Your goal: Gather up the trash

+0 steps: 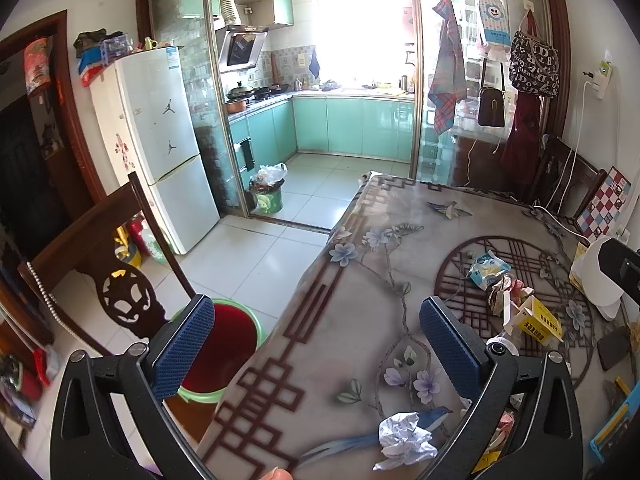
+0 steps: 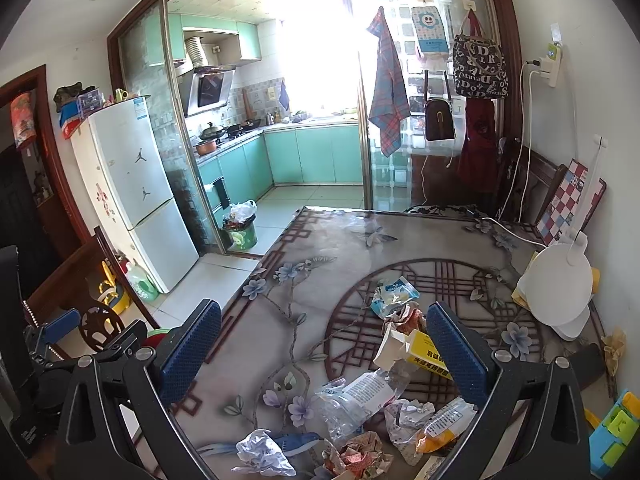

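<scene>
Left wrist view: the left gripper (image 1: 316,344) hangs over the near left edge of the table (image 1: 360,288), jaws spread wide with nothing between them. A crumpled white paper ball (image 1: 404,440) lies on the floral tablecloth near the right finger, apart from it. Farther right sits a cluster of litter: a blue snack wrapper (image 1: 488,270) and a yellow carton (image 1: 536,322), the carton just beside a crumpled wrapper. On the floor left of the table stands a green-rimmed bin (image 1: 236,344) with a red interior, partly behind the left finger.

Right wrist view: the right gripper (image 2: 324,352) is also fully open and empty, poised above the table. Trash lies between and below its fingers: a crushed clear plastic bottle (image 2: 360,396), the yellow carton (image 2: 424,354), an orange snack bag (image 2: 440,428), a patterned paper wad (image 2: 356,456) and the white paper ball (image 2: 262,454). A white desk lamp (image 2: 560,288) stands at the far right.
</scene>
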The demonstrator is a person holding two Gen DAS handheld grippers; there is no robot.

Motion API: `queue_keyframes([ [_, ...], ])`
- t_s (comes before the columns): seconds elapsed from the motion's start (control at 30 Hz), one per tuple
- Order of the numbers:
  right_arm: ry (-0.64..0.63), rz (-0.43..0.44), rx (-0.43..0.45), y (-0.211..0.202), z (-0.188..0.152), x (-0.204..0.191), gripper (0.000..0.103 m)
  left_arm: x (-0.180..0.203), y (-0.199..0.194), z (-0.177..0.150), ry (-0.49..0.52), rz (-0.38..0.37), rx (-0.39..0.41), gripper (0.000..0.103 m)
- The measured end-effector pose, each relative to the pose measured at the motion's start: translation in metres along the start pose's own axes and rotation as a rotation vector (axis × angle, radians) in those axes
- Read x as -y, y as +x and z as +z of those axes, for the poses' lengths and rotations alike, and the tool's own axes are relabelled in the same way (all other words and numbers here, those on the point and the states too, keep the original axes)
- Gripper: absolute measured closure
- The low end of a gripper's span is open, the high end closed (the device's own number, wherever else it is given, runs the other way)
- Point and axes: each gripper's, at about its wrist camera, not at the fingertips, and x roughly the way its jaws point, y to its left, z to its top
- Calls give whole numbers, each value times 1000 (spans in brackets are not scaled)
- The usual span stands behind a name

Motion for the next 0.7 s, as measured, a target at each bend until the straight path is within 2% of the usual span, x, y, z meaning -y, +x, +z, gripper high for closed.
queue_keyframes([
  [0.2,4,1,2,7,1,4,0,0,0,1,1,1,-1,0],
  [0.27,5,-1,2,7,-6,-13,0,0,0,1,2,2,0,0],
  [0.47,18,5,-2,0,0,13,0,5,1,-2,13,4,-5,0],
  [0.6,16,-39,6,3,0,39,0,10,-2,-5,23,4,7,0],
  [0.7,28,-32,11,5,0,55,0,14,1,-8,32,-22,-6,0],
])
